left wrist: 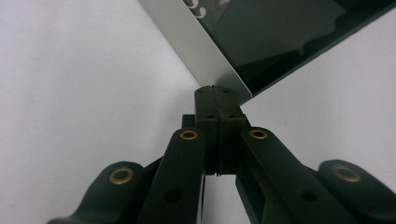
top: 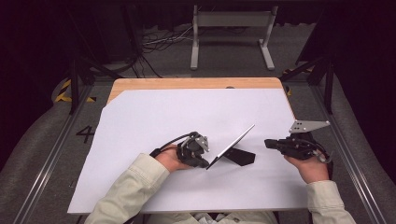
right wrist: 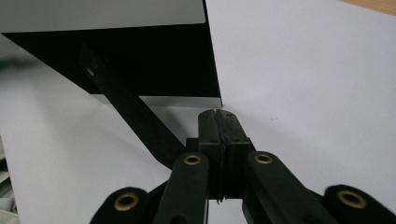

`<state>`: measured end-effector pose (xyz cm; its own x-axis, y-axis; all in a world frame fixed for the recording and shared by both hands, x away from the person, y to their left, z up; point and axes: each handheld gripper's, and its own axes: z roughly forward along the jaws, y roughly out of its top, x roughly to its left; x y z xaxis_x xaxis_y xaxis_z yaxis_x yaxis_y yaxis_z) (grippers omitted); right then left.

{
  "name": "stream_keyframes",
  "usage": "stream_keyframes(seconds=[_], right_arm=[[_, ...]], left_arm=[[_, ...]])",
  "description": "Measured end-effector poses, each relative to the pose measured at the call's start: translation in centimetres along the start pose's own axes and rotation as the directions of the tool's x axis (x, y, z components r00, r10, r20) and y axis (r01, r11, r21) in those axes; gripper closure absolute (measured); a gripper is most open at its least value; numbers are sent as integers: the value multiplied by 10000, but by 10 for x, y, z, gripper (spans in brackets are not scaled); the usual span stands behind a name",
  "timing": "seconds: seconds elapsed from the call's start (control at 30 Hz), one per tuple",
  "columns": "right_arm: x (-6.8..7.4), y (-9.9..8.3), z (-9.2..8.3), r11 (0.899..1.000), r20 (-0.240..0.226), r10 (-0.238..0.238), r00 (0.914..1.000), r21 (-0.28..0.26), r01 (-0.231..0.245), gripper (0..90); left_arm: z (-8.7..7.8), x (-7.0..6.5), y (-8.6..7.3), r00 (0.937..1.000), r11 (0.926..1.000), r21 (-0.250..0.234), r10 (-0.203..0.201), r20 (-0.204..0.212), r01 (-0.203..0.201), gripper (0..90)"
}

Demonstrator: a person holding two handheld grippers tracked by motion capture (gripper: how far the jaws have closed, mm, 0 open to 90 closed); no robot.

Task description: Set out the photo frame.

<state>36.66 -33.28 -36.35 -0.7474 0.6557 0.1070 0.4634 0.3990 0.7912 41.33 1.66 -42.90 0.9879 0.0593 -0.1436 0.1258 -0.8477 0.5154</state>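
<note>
On the white sheet (top: 154, 121) near my edge, the picture frame (top: 232, 145) stands tilted on its black back strut (top: 243, 156). My left gripper (top: 205, 161), jaws pressed together, touches its lower corner; my right gripper (top: 270, 143), jaws together and empty, waits just beside it.

A thin photo frame (top: 232, 145) with a silver border and dark glass stands tilted on the white sheet (top: 140, 121), propped by its black back stand (top: 240, 156).

Recording lab: black curtains (top: 37, 42), floor rails (top: 51, 154), hazard tape (top: 63, 91), loose cables (top: 159, 39), white sheet (top: 154, 121) over wooden table (top: 187, 83).
</note>
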Motion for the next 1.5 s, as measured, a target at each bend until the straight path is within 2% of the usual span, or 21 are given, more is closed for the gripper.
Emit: stream_keyframes(seconds=[0.43, 0.77, 0.97, 1.2, 1.5], right_arm=[[-1, 0, -2, 10000, -78, 30, 10000, -77, -31, 893], [-2, 0, -3, 9999, -91, 104, 9999, -66, -104, 896], [-2, 0, -4, 9998, -104, 206, 9997, -56, -206, 898], [-3, 0, -7, 9997, -47, 243, 9997, -84, -243, 898], [-3, -1, -10, 9996, 15, 271, 9996, -110, -271, 898]], left_arm=[[6, -16, 11, 9982, 9979, 440, 463, 372, -479, 900], [14, -29, 23, 9947, 9946, 554, 850, 583, -882, 900], [19, -34, 27, 9939, 9944, 496, 900, 642, -933, 900], [25, -39, 34, 9905, 9922, 354, 1170, 721, -1197, 900], [31, -44, 43, 9894, 9920, 168, 1231, 773, -1247, 900]])
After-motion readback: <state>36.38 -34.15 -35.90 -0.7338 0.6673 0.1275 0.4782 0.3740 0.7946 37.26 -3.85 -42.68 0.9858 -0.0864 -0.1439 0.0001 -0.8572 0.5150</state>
